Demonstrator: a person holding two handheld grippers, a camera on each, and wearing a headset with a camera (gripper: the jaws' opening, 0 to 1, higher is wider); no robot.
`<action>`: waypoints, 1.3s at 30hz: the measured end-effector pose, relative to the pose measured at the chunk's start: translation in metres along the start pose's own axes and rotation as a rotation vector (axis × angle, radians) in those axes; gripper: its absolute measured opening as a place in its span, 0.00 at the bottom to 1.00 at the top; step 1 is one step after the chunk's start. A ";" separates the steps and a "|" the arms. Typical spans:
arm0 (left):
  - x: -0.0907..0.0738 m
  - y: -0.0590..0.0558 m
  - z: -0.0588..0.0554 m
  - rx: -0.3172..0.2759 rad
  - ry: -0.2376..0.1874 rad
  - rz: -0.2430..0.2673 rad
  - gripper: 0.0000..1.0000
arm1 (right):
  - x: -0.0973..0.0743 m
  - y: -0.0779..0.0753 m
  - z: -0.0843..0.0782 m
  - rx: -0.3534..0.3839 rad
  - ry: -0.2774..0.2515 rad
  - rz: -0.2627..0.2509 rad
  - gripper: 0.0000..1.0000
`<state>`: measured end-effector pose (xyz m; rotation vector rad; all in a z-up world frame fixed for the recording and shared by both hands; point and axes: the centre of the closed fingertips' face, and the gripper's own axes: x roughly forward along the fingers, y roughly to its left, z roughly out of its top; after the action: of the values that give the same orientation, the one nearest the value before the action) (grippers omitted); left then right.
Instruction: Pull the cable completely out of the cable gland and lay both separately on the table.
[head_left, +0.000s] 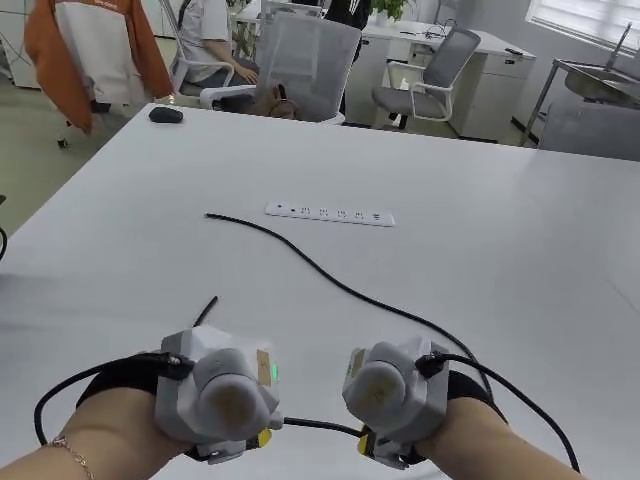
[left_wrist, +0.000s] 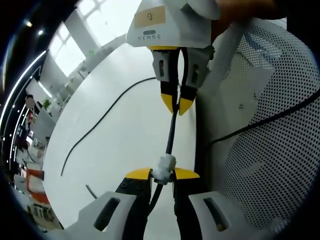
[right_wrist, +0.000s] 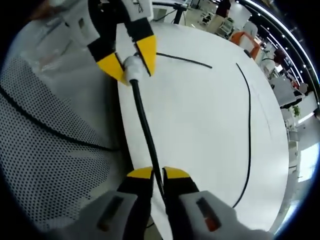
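A white cable gland (left_wrist: 164, 167) sits between the yellow tips of my left gripper (left_wrist: 162, 174), which is shut on it. A black cable (left_wrist: 171, 132) runs out of the gland to my right gripper (right_wrist: 158, 174), which is shut on the cable (right_wrist: 145, 127) a short way along. In the right gripper view the gland (right_wrist: 131, 67) shows at the top, still on the cable. In the head view both grippers face each other at the table's near edge, left gripper (head_left: 255, 435) and right gripper (head_left: 370, 440), with the taut cable (head_left: 320, 428) between them.
A long black cable (head_left: 330, 280) trails across the white table (head_left: 520, 260) toward a white power strip (head_left: 330, 213). A short black end (head_left: 205, 310) lies near the left gripper. A mouse (head_left: 166, 114) sits at the far edge, with office chairs (head_left: 305, 60) behind.
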<state>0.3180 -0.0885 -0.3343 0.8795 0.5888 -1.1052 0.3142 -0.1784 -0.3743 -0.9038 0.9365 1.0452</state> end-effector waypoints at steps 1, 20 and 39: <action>0.000 0.000 0.000 -0.002 0.000 0.000 0.17 | 0.001 0.003 0.001 -0.007 -0.004 0.014 0.13; 0.001 -0.005 0.007 0.015 -0.027 -0.018 0.17 | -0.013 0.029 0.062 -0.060 -0.285 0.116 0.02; 0.000 -0.001 0.003 0.006 -0.014 -0.002 0.17 | -0.004 0.018 0.038 -0.067 -0.158 0.061 0.02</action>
<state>0.3174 -0.0909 -0.3329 0.8752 0.5750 -1.1146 0.3031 -0.1402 -0.3605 -0.8391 0.8054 1.1887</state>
